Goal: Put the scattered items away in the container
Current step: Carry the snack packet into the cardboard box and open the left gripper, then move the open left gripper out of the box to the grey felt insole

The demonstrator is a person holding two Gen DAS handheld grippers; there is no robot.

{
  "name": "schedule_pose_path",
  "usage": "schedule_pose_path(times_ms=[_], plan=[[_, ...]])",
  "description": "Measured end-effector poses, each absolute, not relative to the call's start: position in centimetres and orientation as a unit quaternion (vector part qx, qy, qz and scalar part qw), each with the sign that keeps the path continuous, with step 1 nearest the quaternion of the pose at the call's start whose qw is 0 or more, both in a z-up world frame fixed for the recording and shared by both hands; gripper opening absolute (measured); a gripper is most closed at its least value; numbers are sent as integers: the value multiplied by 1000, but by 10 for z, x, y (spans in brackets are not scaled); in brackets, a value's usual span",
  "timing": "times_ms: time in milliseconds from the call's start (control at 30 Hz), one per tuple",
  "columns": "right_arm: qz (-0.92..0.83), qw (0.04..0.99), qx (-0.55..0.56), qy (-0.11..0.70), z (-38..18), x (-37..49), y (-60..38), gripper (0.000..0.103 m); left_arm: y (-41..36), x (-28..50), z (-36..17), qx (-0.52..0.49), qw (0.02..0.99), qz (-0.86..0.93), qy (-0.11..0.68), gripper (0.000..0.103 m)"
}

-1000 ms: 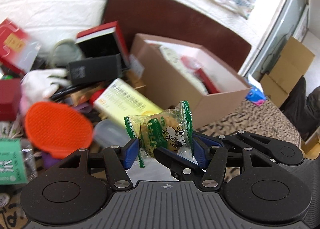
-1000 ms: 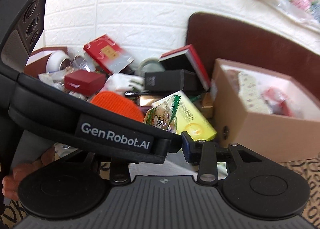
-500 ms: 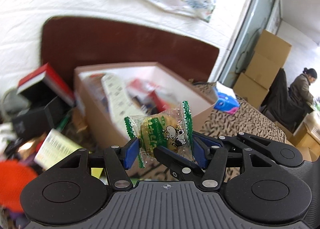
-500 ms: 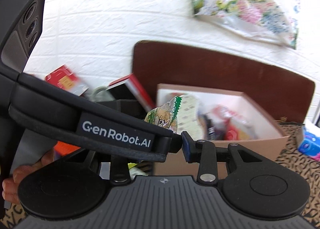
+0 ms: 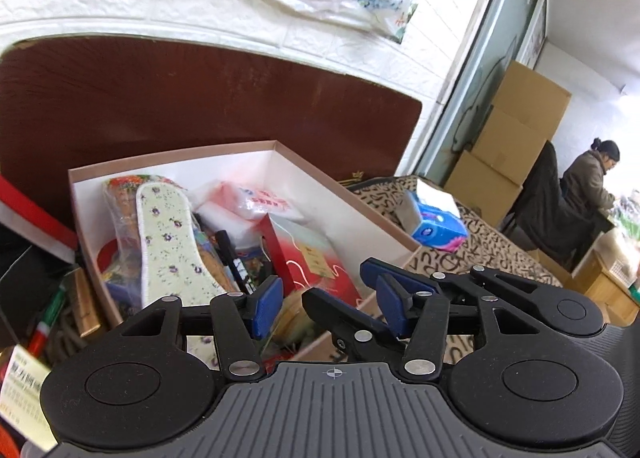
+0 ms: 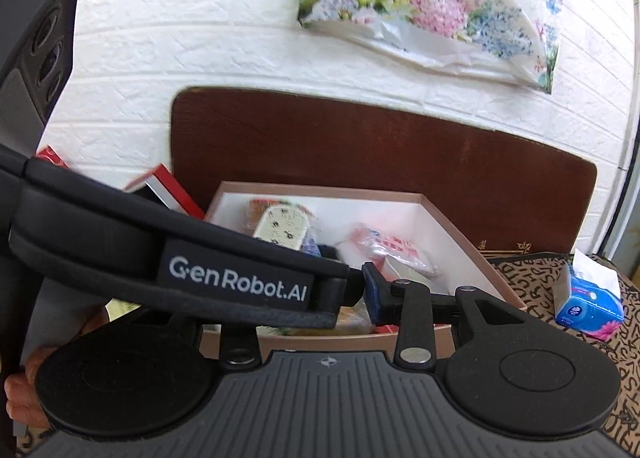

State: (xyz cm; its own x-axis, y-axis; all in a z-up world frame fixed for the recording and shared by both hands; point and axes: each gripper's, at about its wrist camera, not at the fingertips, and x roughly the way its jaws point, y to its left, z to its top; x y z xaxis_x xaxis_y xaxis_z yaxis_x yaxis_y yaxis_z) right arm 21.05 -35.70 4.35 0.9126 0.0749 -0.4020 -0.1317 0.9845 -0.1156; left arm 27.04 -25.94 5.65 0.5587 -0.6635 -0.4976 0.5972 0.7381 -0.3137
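Observation:
An open cardboard box [image 5: 176,156] [image 6: 320,190] holds a flowered insole [image 5: 168,242], a white tissue pack [image 5: 256,202], a red paper bag [image 5: 312,258] and more. My left gripper [image 5: 328,306] hovers over the box's near corner. Its jaws are closing with nothing pressed between the blue pads. The green-and-clear snack packet [image 5: 294,318] is a blur below them, inside the box. My right gripper [image 6: 326,298] is alongside, jaws apart and straddling the left gripper's right finger. Its left finger is hidden behind the left gripper's body.
A dark brown board [image 5: 200,98] stands behind the box against the white wall. A blue tissue box [image 5: 436,222] lies on the patterned cloth to the right. Clutter with a red-edged box [image 5: 32,214] lies left. A person [image 5: 588,186] sits by stacked cartons [image 5: 516,138].
Both grippers swung right from the clutter to above the cardboard box. The snack packet, gripped by the left pads before, has left them and dropped toward the box.

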Motion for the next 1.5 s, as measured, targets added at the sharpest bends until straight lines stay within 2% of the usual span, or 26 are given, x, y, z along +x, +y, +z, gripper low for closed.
schedule_pose_path(times_ms=[300,367,433,467,500,567,667,767,833,1000,1200,1500], plan=[[55,967,-67,241,17,241,-368,42,-268,300,28,-57,870,-350,343,67],[58,965,-64,249,11,244,-368,42,-266,304,23,-62,870,-342,350,73],[60,964,-58,253,7,245,-369,44,-262,305,20,-71,875,-330,348,91],[62,963,-55,255,6,246,-369,49,-259,305,20,-79,876,-329,343,91],[65,963,-55,256,6,247,-369,62,-257,304,21,-83,876,-332,341,92],[64,964,-59,251,5,245,-367,74,-257,301,24,-79,875,-335,339,94],[55,966,-66,244,6,240,-365,83,-259,291,28,-55,883,-329,329,103],[45,968,-60,238,7,235,-367,94,-256,279,29,-40,890,-327,317,103],[47,969,-49,238,8,230,-368,98,-251,274,29,-48,889,-324,321,103],[50,971,-52,229,13,210,-361,101,-234,252,31,-78,889,-314,324,103],[53,972,-75,218,19,182,-340,102,-215,210,36,-77,906,-303,287,103],[72,970,-107,205,20,133,-300,102,-164,147,32,-118,911,-275,284,103]])
